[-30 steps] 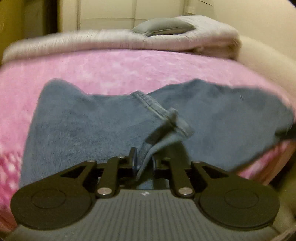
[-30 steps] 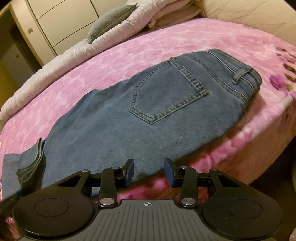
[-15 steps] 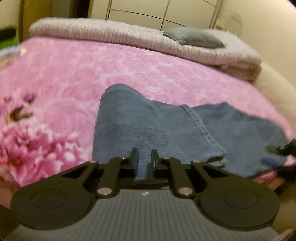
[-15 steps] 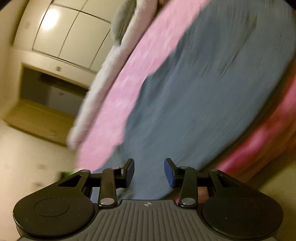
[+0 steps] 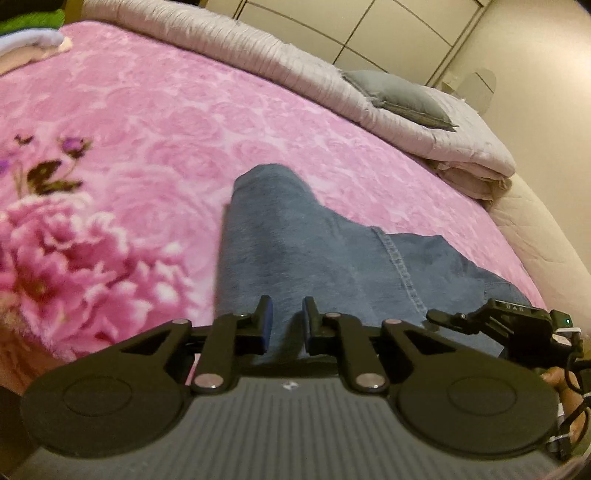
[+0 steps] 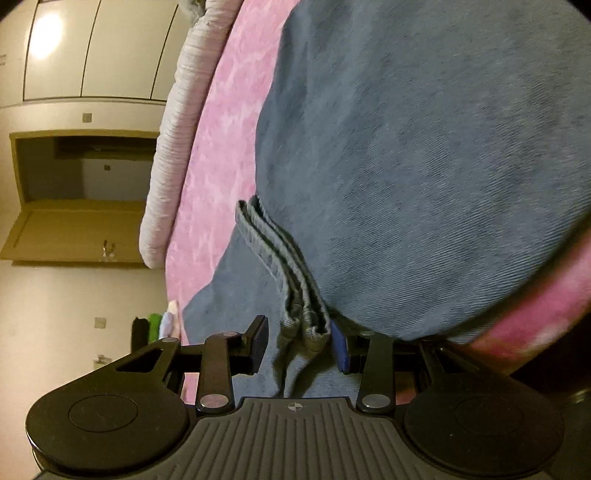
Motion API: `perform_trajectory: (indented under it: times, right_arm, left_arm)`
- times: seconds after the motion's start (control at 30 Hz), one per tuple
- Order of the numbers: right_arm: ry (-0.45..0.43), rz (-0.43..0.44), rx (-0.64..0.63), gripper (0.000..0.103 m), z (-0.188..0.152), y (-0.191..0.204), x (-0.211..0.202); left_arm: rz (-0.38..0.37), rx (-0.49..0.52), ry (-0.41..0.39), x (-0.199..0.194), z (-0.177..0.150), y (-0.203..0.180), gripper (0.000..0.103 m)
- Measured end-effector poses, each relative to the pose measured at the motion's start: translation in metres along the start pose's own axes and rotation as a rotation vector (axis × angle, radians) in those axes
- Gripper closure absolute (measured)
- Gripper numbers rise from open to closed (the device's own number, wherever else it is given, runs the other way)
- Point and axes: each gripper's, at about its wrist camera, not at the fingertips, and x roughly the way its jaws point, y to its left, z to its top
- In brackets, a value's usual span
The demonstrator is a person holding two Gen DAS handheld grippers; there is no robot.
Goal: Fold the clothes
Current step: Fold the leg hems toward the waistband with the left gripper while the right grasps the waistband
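Blue jeans (image 5: pixel 317 254) lie on the pink flowered blanket (image 5: pixel 155 122), with the leg end folded back over the rest. The hem edge (image 6: pixel 280 266) of the folded leg runs toward my right gripper. My left gripper (image 5: pixel 287 317) sits at the near edge of the jeans, its fingers slightly apart with denim between them. My right gripper (image 6: pixel 300 341) is rolled on its side and open, with the hem corner between its fingers. The right gripper also shows in the left wrist view (image 5: pixel 491 317) at the lower right.
A folded pale quilt (image 5: pixel 388 107) and a grey pillow (image 5: pixel 399 98) lie along the far side of the bed. White cupboards (image 6: pixel 92 48) and a doorway (image 6: pixel 74 173) stand behind. A pile of folded clothes (image 5: pixel 33 29) sits at the far left corner.
My left gripper has laid the leg end down over the jeans and opened slightly. My right gripper has rolled sideways and moved in to the hem corner.
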Motion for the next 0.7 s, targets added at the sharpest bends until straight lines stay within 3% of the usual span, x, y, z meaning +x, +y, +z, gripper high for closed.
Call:
perform_trajectory:
  times: [0.03,0.07,0.1,0.2,0.3,0.4,0.53,0.57,0.63,0.7]
  right_arm:
    - [-0.005,-0.008,-0.034,0.066,-0.002,0.003,0.002]
    - [-0.007,-0.021,-0.074,0.082,-0.005,0.006,0.003]
    - [-0.012,-0.035,-0.116,0.087,-0.008,0.009,0.003]
    - [-0.128,-0.019,-0.298,0.088,-0.019,0.027,-0.021]
    - [-0.3,0.0,-0.475,0.088,-0.022,0.043,-0.071]
    - [-0.453,-0.088,-0.552,0.087,-0.013,0.034,-0.118]
    - [-0.525,-0.287,-0.386,0.087,0.028,-0.025,-0.144]
    - [-0.522,-0.293,-0.301,0.087,0.038,-0.043,-0.15]
    - [-0.523,-0.211,-0.158,0.087,0.051,-0.071,-0.168]
    - [-0.539,-0.193,-0.164,0.087,0.055,-0.074,-0.18]
  left_arm:
    - [-0.003,-0.005,0.0,0.0,0.0,0.0,0.091]
    - [-0.005,-0.009,-0.002,0.0,-0.001,0.0,0.091]
    - [-0.008,-0.008,-0.002,0.0,0.0,-0.001,0.091]
    - [-0.045,0.008,-0.008,-0.003,0.003,-0.008,0.091]
    - [-0.112,0.027,-0.007,-0.003,0.007,-0.019,0.091]
    - [-0.166,0.057,0.035,0.013,0.005,-0.034,0.091]
    - [-0.146,0.115,0.113,0.046,0.003,-0.053,0.086]
    - [-0.139,0.125,0.131,0.053,0.004,-0.057,0.086]
    - [-0.147,0.148,0.141,0.06,0.009,-0.065,0.086]
    - [-0.171,0.18,0.138,0.062,0.015,-0.076,0.086]
